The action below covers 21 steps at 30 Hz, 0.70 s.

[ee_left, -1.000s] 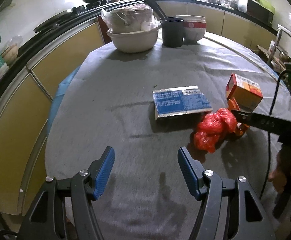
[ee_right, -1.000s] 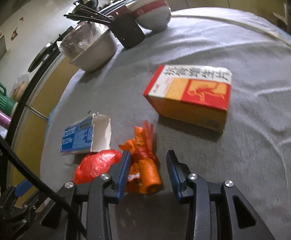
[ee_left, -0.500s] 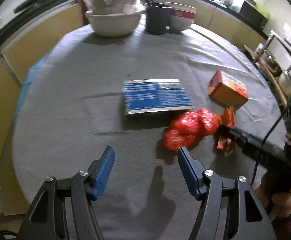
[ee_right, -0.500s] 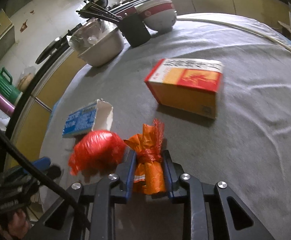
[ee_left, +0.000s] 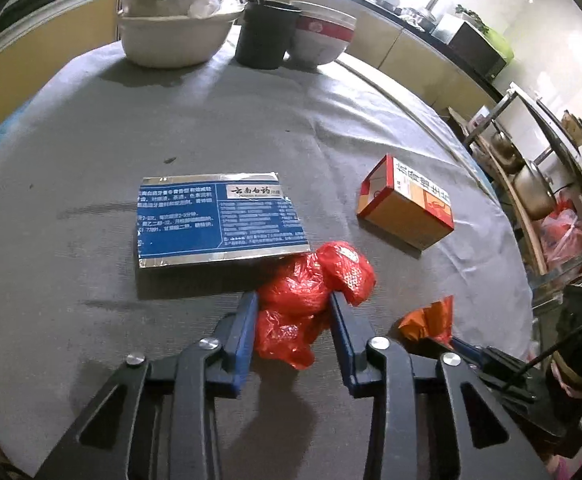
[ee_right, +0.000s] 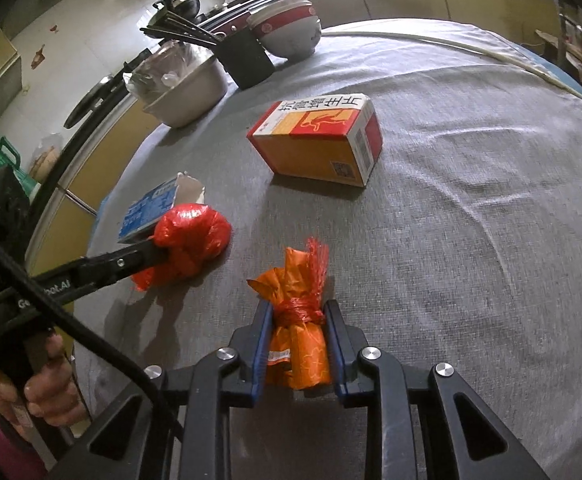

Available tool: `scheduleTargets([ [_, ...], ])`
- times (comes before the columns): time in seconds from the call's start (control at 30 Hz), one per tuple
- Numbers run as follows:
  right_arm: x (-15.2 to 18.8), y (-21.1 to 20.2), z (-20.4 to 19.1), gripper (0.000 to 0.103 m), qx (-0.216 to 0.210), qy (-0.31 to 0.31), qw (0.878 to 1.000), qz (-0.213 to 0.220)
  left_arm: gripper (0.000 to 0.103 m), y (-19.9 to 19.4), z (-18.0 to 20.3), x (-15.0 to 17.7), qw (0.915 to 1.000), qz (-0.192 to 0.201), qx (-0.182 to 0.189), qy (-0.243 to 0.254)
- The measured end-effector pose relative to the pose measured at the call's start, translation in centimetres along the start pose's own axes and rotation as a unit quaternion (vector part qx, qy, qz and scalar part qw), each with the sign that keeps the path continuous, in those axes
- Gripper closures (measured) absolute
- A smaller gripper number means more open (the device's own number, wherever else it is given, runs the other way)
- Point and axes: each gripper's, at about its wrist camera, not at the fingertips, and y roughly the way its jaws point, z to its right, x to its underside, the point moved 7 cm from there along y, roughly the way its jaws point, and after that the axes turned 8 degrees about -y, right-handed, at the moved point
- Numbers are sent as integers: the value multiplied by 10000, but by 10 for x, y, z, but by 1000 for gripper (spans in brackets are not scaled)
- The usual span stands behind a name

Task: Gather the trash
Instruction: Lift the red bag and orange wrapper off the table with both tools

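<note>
My left gripper (ee_left: 293, 304) was closing, its pads pressed into the red bag (ee_left: 311, 292) lying on the table (ee_left: 91, 128) against the blue box's (ee_left: 217, 220) near right corner. My right gripper (ee_right: 295, 320) was clamped on the orange wrapper (ee_right: 297, 336), tied with red netting, to the right of the blue box and near the red bag. The orange box (ee_right: 319, 138) lay right of the blue box, well apart from both grippers. Bowls (ee_left: 171, 36) stood beyond the blue box at the table's far edge.

Two boxes (ee_left: 219, 222) (ee_left: 407, 204), two bags (ee_left: 307, 292) (ee_right: 299, 340), two bowls (ee_left: 171, 40) (ee_left: 319, 42)
</note>
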Motion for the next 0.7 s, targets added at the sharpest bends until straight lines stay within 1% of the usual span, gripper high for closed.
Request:
scheduleTargets([
  [0.07,0,0,-1,76,-1,37,10000,9,73,-2,2,4,10000,56,-38,47],
  [0.17,3,-2,-2,76,-47,117,9999,16,75,-8,3,14,9997,134,-141,121],
  [0.33,6,-13,-7,75,-58,105,9999,90,76,-24,1,29,9996,216,-134,126],
  [0.5,11,-28,-17,75,-64,24,9998,208,76,-51,0,45,9990,401,-154,112],
  [0.7,24,-47,-33,75,-59,-130,9994,329,76,-87,-2,65,9957,734,-504,263],
])
